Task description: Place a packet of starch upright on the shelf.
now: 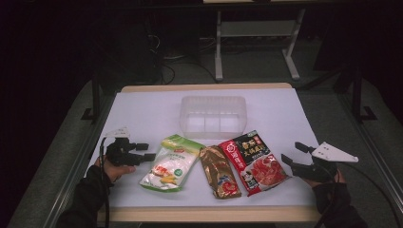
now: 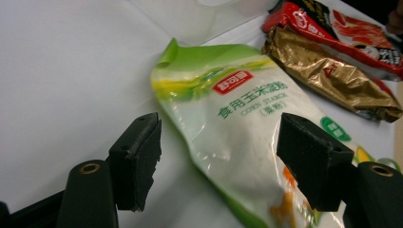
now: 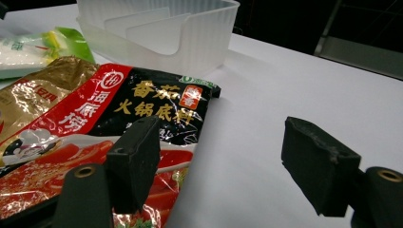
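Observation:
Three pouches lie in a row on the white table (image 1: 142, 109). A green and white starch pouch (image 1: 171, 164) (image 2: 237, 118) is on the left, a gold pouch (image 1: 219, 172) (image 2: 332, 76) in the middle, and a red and black pouch (image 1: 254, 161) (image 3: 95, 123) on the right. My left gripper (image 1: 146, 152) (image 2: 218, 156) is open at the starch pouch's left edge; the pouch lies just ahead between its jaws, and neither pad presses on it. My right gripper (image 1: 290, 151) (image 3: 221, 161) stands open beside the red pouch's right edge, with its left jaw over that edge.
A clear plastic bin (image 1: 214, 114) (image 3: 157, 33) with dividers stands behind the pouches, at the middle of the table. Bare white table lies to the left of the starch pouch and to the right of the red one. The wooden front edge (image 1: 209, 213) runs close below the pouches.

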The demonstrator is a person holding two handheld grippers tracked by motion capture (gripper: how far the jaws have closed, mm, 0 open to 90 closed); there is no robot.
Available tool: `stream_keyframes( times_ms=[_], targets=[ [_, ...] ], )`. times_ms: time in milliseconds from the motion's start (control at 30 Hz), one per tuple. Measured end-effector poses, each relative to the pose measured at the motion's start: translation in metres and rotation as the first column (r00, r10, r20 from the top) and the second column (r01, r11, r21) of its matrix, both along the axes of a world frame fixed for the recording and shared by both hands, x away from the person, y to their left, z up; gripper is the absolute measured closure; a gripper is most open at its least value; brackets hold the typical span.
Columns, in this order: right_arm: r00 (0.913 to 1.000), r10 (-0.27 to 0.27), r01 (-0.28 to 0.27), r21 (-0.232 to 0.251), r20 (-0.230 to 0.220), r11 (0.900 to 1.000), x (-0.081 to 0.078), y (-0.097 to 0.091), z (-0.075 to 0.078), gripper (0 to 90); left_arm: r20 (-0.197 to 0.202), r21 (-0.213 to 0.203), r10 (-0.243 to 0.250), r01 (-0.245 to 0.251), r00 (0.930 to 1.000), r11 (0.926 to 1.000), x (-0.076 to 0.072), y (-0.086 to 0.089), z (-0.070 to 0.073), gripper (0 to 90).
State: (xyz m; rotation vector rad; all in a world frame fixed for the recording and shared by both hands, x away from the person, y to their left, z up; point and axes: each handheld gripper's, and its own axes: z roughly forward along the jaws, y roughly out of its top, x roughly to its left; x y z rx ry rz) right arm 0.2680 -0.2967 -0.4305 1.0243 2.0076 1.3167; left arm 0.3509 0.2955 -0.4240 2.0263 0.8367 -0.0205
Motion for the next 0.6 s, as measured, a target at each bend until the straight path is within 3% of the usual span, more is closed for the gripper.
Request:
stream_keyframes(
  times_ms=[100, 133, 300, 367, 433, 467, 600],
  targets=[
    [1.0, 0.008, -0.009, -0.011, -0.004, 0.9999, -0.001, 0.002, -0.001, 28.4, -0.038, 0.006, -0.009, 0.009, 0.9992, 0.9999, 0.012, -0.01, -0.005, 28.2],
    [0.9999, 0.009, -0.009, -0.011, -0.006, 0.9999, -0.001, 0.002, -0.002, 28.4, -0.048, 0.026, -0.006, 0.008, 0.9988, 0.9996, 0.019, -0.016, -0.009, 27.8],
    [1.0, 0.001, -0.001, -0.013, 0.0, 0.9999, -0.002, 0.0, -0.004, 28.5, -0.089, 0.053, -0.02, 0.025, 0.9959, 0.9983, 0.03, -0.024, -0.02, 27.2],
    [1.0, -0.002, 0.002, -0.011, 0.0, 0.9999, -0.002, 0.0, -0.004, 28.6, -0.115, 0.039, -0.012, 0.017, 0.9933, 0.9991, 0.037, -0.025, -0.023, 26.1],
    [1.0, -0.001, 0.001, -0.013, 0.001, 0.9999, -0.002, 0.0, -0.004, 28.7, -0.117, 0.039, -0.016, 0.021, 0.993, 0.999, 0.038, -0.026, -0.024, 26.0],
    [1.0, 0.006, -0.006, -0.014, 0.006, 0.9999, -0.003, 0.001, -0.004, 28.9, -0.131, 0.016, -0.052, 0.055, 0.99, 0.9984, 0.037, -0.029, -0.025, 25.6],
    [0.9999, 0.009, -0.009, -0.011, -0.005, 0.9999, -0.002, 0.001, -0.005, 28.9, -0.142, -0.01, -0.073, 0.072, 0.9871, 0.9974, 0.035, -0.03, -0.026, 22.7]
  ],
)
